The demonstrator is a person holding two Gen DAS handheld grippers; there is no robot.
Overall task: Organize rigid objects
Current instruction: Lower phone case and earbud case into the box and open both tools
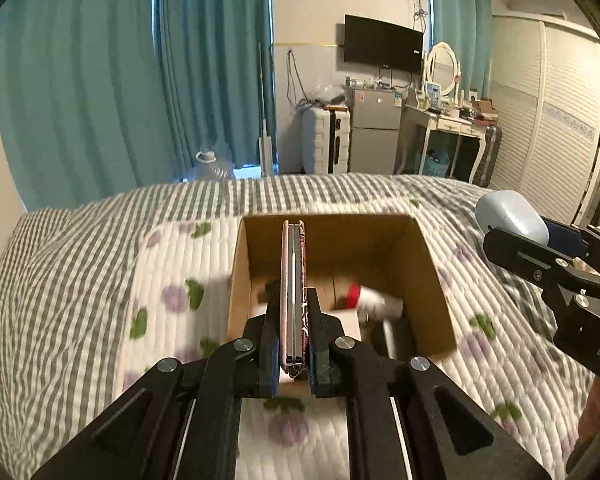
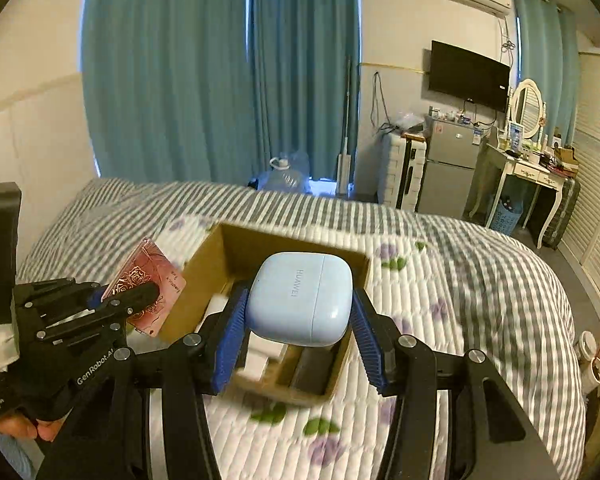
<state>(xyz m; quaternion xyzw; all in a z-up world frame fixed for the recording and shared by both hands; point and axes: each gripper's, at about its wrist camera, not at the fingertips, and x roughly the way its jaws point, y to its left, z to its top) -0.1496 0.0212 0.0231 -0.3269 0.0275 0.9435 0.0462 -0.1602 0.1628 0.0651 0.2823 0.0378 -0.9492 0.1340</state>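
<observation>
An open cardboard box (image 1: 432, 280) sits on the bed, also in the right wrist view (image 2: 204, 264). My left gripper (image 1: 294, 344) is shut on a thin pink flat case with a rose pattern (image 1: 293, 280), held edge-up over the box; the case also shows in the right wrist view (image 2: 156, 280). My right gripper (image 2: 298, 320) is shut on a light blue earbud case (image 2: 300, 296), held above the box; it appears at the right in the left wrist view (image 1: 512, 216). Inside the box lie a white bottle with a red band (image 1: 374, 298) and white items (image 2: 262, 354).
The bed has a quilt with purple fruit print (image 2: 420, 320) and grey striped bedding (image 1: 60, 280). Teal curtains (image 1: 100, 80), a water jug (image 2: 286, 176), a suitcase (image 1: 324, 140), a small fridge (image 1: 374, 132) and a dressing table (image 1: 448, 124) stand beyond the bed.
</observation>
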